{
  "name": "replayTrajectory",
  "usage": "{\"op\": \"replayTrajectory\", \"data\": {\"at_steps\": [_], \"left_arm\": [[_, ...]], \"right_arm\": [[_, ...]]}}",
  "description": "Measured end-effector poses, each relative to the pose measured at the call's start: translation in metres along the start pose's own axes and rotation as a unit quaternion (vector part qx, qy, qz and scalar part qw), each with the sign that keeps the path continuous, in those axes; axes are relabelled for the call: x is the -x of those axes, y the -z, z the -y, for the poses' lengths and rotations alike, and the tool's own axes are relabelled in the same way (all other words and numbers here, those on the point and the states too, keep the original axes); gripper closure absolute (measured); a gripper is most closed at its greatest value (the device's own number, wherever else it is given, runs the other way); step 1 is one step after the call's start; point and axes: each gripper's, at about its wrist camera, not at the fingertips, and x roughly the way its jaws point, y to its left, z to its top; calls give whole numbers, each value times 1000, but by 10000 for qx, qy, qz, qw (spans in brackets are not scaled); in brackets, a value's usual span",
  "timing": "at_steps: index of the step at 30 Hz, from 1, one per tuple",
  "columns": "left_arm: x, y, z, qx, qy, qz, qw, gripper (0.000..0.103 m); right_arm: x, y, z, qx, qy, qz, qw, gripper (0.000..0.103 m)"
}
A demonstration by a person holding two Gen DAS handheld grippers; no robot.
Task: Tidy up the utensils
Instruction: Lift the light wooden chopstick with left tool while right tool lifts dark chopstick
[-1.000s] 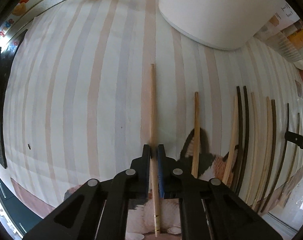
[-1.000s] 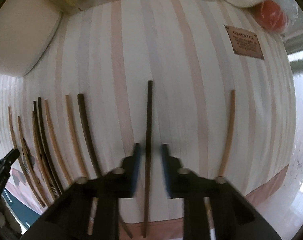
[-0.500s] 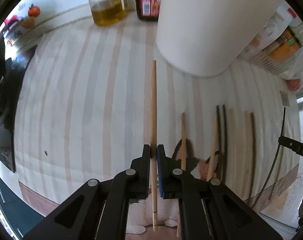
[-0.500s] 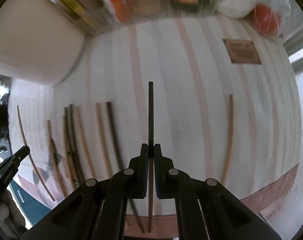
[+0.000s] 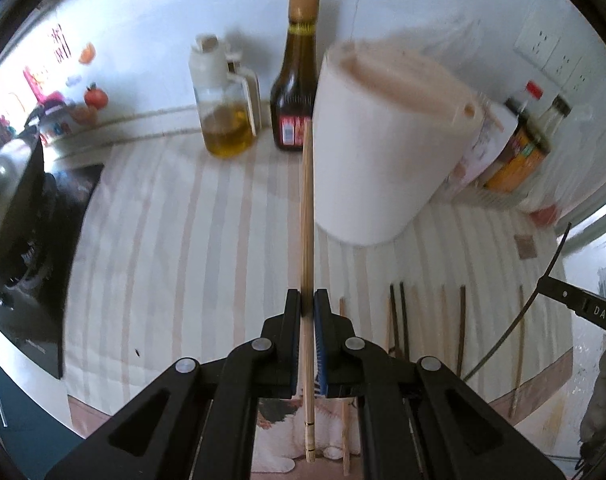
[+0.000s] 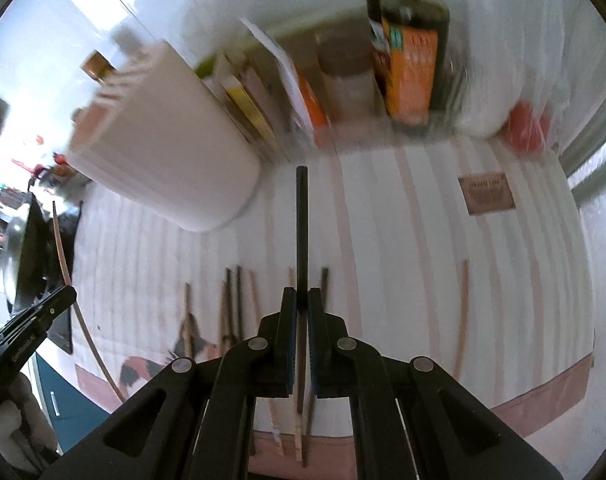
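Observation:
My left gripper (image 5: 307, 300) is shut on a light wooden chopstick (image 5: 306, 216), held well above the striped cloth (image 5: 163, 240) and pointing toward the tall white holder (image 5: 387, 160). My right gripper (image 6: 297, 298) is shut on a dark chopstick (image 6: 301, 232), also lifted off the cloth, its tip near the white holder (image 6: 163, 140). Several chopsticks (image 5: 423, 320) still lie in a row on the cloth, seen again as the row of chopsticks (image 6: 231, 304) in the right wrist view. The right gripper with its dark stick shows at the right edge (image 5: 583, 306) of the left view.
An oil jar (image 5: 225, 120) and a dark sauce bottle (image 5: 297, 92) stand behind the holder by the wall. More bottles and packets (image 6: 407, 64) line the back right. A black stove (image 5: 27, 248) lies left. One lone light chopstick (image 6: 463, 312) rests at the right.
Both grippers rose from the cloth with their chopsticks and tilted up, so the holder, bottles and wall came into view. The right gripper, open around its stick a second ago, closed on it.

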Motion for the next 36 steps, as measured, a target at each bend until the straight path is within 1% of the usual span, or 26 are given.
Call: {"op": "replayTrajectory", "data": {"at_steps": [5,12,16,18,19,23,25,28,31,36], "left_arm": [[21,-8,4,11,58,342,9994,99],[69,-36,12,-30,242,994,9947,99],[96,-61,17,-95,314,1400,9896,99],[107,-79,20,-132,340,1608,9863,99],[110,-84,20,-137,340,1675,9852,99],[118,-117,26,-242,288,2021,9786,99],[115,-129,26,-283,273,2085,9772,99],[107,-150,26,-339,267,2121,9763,99],[98,-164,24,-315,290,2105,9766,99],[82,-182,17,-195,409,2044,9778,99]], "right_arm": [[24,-11,-13,68,-156,360,9992,98],[76,-35,-41,217,-440,953,9942,98],[117,-57,-61,310,-643,1436,9871,98],[136,-70,-72,405,-696,1657,9829,98],[146,-78,-78,434,-709,1804,9801,98],[169,-105,-102,621,-688,2144,9723,98],[176,-117,-116,720,-658,2294,9684,98],[179,-132,-134,844,-608,2405,9651,98],[172,-142,-149,917,-573,2421,9642,98],[154,-150,-164,962,-586,2332,9659,98]]}}
